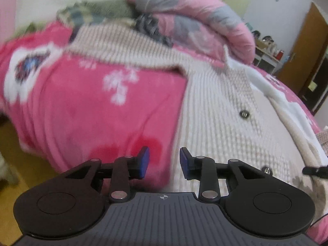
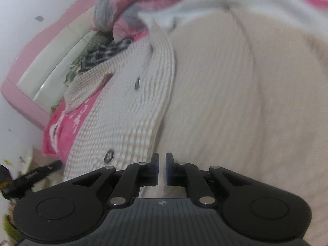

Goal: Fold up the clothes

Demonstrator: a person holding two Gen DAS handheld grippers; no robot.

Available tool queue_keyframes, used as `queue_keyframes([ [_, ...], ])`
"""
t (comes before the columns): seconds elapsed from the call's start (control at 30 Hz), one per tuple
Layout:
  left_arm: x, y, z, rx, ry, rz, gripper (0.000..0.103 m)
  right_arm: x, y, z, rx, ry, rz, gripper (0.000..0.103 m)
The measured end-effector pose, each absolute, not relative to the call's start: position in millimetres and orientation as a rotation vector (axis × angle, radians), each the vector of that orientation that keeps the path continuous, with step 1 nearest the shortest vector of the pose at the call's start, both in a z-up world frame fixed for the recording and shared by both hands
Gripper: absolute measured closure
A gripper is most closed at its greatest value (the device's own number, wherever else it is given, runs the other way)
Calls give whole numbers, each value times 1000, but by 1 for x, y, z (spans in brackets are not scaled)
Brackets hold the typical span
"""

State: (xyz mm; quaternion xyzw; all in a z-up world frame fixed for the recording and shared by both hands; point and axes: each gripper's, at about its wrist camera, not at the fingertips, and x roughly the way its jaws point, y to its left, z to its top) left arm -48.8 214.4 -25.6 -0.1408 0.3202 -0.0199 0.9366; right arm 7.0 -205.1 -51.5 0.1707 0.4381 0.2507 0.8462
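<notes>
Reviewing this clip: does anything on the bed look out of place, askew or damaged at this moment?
Nothing looks damaged. The cream knit cardigan lies skewed on the pink blanket, one part flopped back across the blanket near the headboard, so it isn't spread flat. A bunched pink and grey quilt sits behind it. Both views are motion-blurred.

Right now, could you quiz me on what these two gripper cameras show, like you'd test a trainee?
1. True or false: the left gripper is open, with nothing between its fingers.
2. What does the cream knit cardigan lie on: A) bare floor, B) pink floral blanket, C) wooden table?
3. Fill in: the cardigan fastens with dark ____.

Key: 1 true; 2 B; 3 buttons.
</notes>
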Motion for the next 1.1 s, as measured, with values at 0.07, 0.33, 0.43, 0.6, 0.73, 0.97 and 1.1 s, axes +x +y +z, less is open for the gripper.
queue_keyframes([
  [0.07, -43, 215, -14, -274, 634, -52, 71, 16, -197, -35, 312, 886, 537, 96],
  [0.33, 70, 195, 0, -274, 659, -142, 71, 92, -149, 20, 202, 783, 586, 83],
  [0.43, 127, 181, -22, -277, 687, -116, 71, 138, -131, 23, 160, 769, 580, 56],
  [0.6, 177, 161, -62, -252, 689, -18, 71, 230, -84, -8, 66, 789, 515, 50],
  [0.73, 186, 160, -81, -265, 669, 31, 71, 291, -58, -36, 72, 797, 474, 41],
  [0.97, 183, 159, -91, -262, 618, 19, 70, 331, -50, -71, 168, 832, 473, 98],
  [1.1, 184, 162, -91, -278, 614, -3, 70, 305, -100, -74, 393, 727, 381, 98],
])
